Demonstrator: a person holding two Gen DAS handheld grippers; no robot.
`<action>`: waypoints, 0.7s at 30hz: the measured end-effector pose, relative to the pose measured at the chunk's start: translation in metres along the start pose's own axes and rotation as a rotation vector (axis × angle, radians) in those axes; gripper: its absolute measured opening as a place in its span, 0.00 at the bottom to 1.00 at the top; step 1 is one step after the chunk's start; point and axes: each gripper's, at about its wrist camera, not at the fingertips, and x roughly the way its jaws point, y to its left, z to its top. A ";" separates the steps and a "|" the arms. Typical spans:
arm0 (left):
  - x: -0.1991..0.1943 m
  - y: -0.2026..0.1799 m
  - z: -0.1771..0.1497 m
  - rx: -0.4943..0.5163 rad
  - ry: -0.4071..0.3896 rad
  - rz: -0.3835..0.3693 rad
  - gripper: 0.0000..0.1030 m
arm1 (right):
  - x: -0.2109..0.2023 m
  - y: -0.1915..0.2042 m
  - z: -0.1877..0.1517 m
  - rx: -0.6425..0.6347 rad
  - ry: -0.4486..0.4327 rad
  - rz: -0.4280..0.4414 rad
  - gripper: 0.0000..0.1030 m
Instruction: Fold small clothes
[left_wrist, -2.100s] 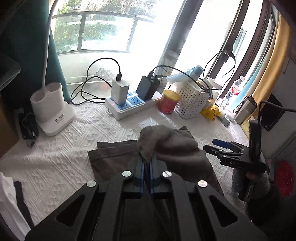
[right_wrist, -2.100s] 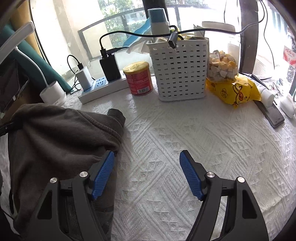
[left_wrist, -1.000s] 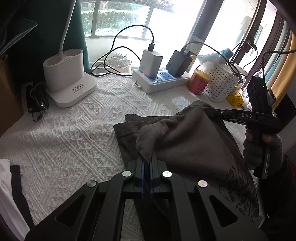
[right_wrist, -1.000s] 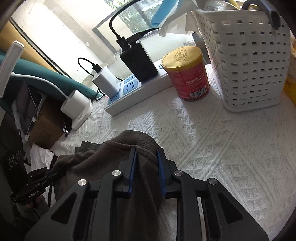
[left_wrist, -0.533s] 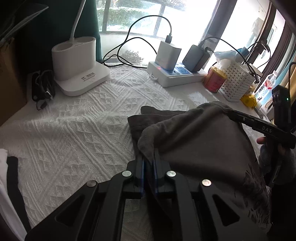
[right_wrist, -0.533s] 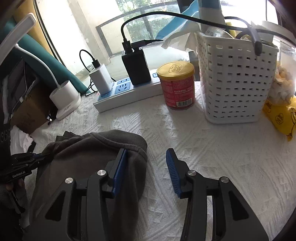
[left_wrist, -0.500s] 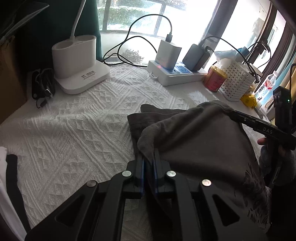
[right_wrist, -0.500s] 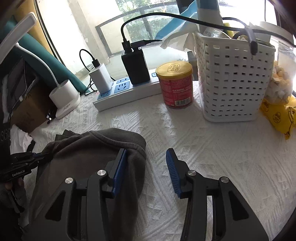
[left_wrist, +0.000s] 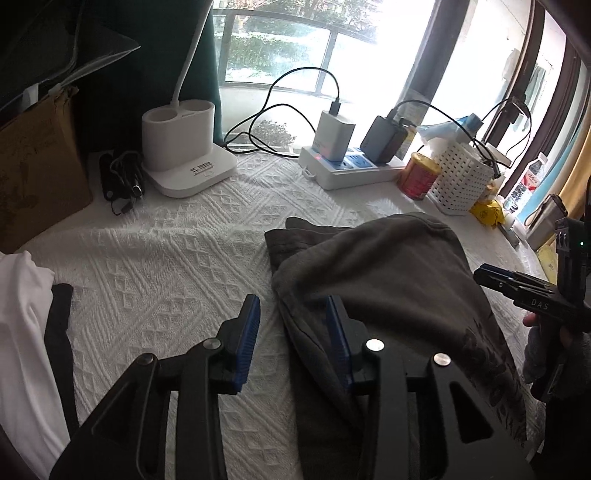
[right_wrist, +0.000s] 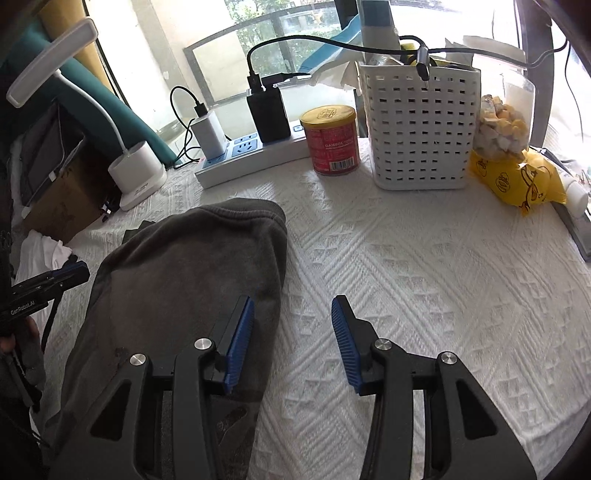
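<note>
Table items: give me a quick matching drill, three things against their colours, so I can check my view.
Things:
1. garment
2. can
3. basket

Colours:
A. white
B. dark grey
C. red with a gold lid

Pairs: 1-B, 2-C, 3-A

The right tool (right_wrist: 291, 332) stood open over the counter (right_wrist: 424, 277), its left pad above the folded grey garment (right_wrist: 192, 266), short of the red can (right_wrist: 332, 138).
</note>
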 end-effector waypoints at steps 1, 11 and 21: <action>-0.004 -0.003 -0.002 0.004 -0.004 -0.006 0.37 | -0.003 0.002 -0.002 -0.001 0.002 0.001 0.45; -0.043 -0.033 -0.030 0.031 -0.037 -0.060 0.53 | -0.040 0.024 -0.029 -0.009 -0.010 0.013 0.45; -0.058 -0.042 -0.081 -0.009 0.002 -0.144 0.53 | -0.066 0.035 -0.062 -0.013 -0.010 0.028 0.45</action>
